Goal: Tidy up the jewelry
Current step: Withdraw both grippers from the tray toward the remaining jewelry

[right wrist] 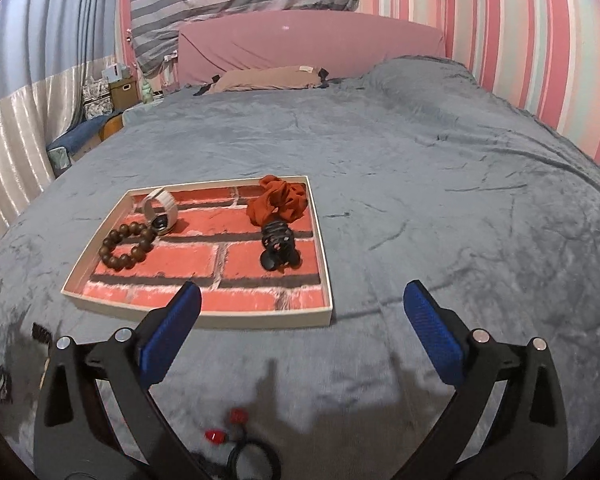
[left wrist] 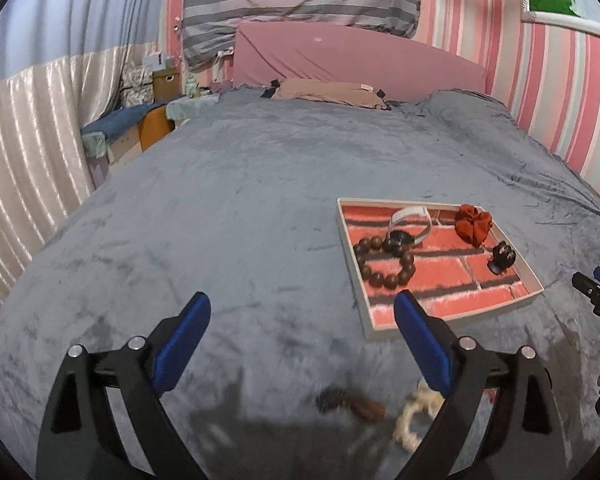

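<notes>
A shallow tray (left wrist: 452, 316) (right wrist: 204, 318) with a red brick-pattern lining lies on the grey bedspread. In it are a brown bead bracelet (left wrist: 384, 264) (right wrist: 126, 246), a white-strapped watch (left wrist: 410, 226) (right wrist: 160, 208), an orange-red scrunchie (left wrist: 473, 222) (right wrist: 278, 202) and a black hair claw (left wrist: 502, 260) (right wrist: 276, 246). My left gripper (left wrist: 302, 312) is open and empty, left of the tray. Below it lie a blurred brown hair clip (left wrist: 352, 402) and a cream bead bracelet (left wrist: 414, 416). My right gripper (right wrist: 302, 302) is open and empty, at the tray's near edge. A black hair tie with red beads (right wrist: 240, 440) lies below it.
The grey bedspread (left wrist: 228, 216) (right wrist: 440, 184) stretches back to a tan pillow (left wrist: 328, 92) and pink headboard (right wrist: 312, 40). A striped wall runs along the right. Boxes and a bedside stand (left wrist: 156, 96) sit at the left. The right gripper's tip (left wrist: 596, 292) shows at the left wrist view's right edge.
</notes>
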### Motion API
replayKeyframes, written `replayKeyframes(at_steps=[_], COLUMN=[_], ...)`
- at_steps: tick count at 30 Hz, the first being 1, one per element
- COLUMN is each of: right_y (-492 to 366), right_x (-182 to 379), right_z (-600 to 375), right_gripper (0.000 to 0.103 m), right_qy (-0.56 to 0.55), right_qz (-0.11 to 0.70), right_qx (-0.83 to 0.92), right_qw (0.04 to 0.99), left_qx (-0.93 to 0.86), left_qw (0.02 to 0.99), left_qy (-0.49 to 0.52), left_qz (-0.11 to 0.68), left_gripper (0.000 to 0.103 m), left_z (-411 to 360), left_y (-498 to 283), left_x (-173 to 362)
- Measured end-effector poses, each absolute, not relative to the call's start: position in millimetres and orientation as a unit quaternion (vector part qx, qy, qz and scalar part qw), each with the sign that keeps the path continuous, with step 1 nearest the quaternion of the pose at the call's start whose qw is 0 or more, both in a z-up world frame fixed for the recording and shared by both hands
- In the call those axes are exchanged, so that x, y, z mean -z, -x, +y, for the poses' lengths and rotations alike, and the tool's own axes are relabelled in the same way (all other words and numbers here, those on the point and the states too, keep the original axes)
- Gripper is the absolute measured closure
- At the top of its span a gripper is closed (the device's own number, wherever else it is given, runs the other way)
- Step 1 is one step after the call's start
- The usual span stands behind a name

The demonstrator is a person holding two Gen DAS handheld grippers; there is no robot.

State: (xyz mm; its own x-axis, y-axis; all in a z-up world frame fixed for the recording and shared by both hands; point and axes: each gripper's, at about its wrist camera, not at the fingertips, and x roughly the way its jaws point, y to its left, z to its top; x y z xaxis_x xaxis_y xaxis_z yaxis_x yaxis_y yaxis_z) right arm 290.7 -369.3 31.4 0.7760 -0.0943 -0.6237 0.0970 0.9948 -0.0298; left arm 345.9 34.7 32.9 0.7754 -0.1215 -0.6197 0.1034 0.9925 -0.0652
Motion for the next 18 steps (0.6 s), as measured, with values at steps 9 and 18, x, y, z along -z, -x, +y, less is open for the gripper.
replayKeyframes(at_steps=[9,18], right_y=[-249.3,-223.5], right_x=[-15.1,4.3], right_z=[-348.3,-327.6], right_gripper=[0.004,0.005], right_qy=[0.009,-0.008], right_qz=[0.332,0.342], right_qx=[0.047,0.038], right_qw=[0.942,0.939], left_qx=[0.050,0.049], left_qw=[0.941,0.936], left_qy=[-0.013,-0.004], left_qz=[0.336,0.349], left_gripper=[0.012,0.012], left_z=[50.2,65.3], left_y=[-292.1,-259.1], left_x=[-9.7,11.1])
